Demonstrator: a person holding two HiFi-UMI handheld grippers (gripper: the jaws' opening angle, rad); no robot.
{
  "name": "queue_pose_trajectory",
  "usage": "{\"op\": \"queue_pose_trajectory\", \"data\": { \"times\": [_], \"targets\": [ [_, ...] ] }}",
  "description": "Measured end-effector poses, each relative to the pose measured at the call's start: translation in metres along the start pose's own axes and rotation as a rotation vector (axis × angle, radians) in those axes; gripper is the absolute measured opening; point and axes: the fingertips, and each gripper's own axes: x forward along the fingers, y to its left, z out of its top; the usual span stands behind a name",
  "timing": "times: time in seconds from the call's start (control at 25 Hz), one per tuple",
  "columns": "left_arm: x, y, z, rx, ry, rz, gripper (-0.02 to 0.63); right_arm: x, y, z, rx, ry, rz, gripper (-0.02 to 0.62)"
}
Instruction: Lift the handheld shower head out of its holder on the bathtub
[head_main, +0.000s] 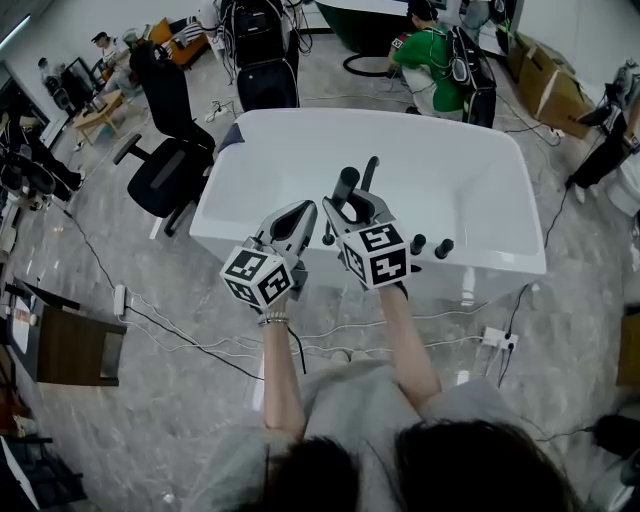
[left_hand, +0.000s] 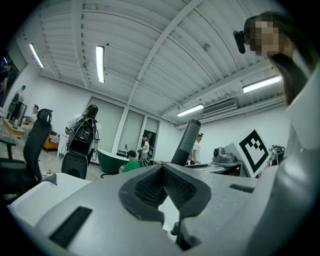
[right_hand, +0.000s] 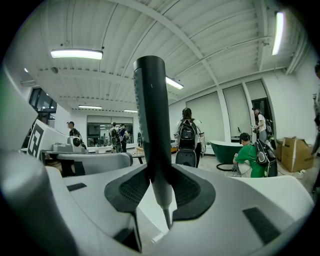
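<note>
right gripper (right_hand: 159, 187) jaws pinch the black shower head (right_hand: 150, 115) upright above the bathtub (head_main: 480, 170) rim. left gripper (left_hand: 162, 187) jaws are pressed together, empty. gripped low on its tapered end, the head could tip or slip.

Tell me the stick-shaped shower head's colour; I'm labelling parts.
The slim cylindrical shower head is dark grey-black; clearest in the right gripper view.

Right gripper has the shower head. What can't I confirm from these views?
- Holder: head view, covered by the right gripper; whether the shower head is out of it is unclear.
- Hose: right gripper view, the handle's lower end drops behind the jaws.
- Bathtub near rim: left gripper view, blocked by the left gripper itself.
</note>
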Motion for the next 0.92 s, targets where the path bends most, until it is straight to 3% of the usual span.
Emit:
{"op": "queue_pose_trajectory", "data": {
  "times": [0.92],
  "targets": [
    [0.012,-0.008,-0.005,0.001,0.028,-0.026,0.005,-0.007,-0.012,0.001,0.001,-0.014,-0.010,0.133]
  ]
}}
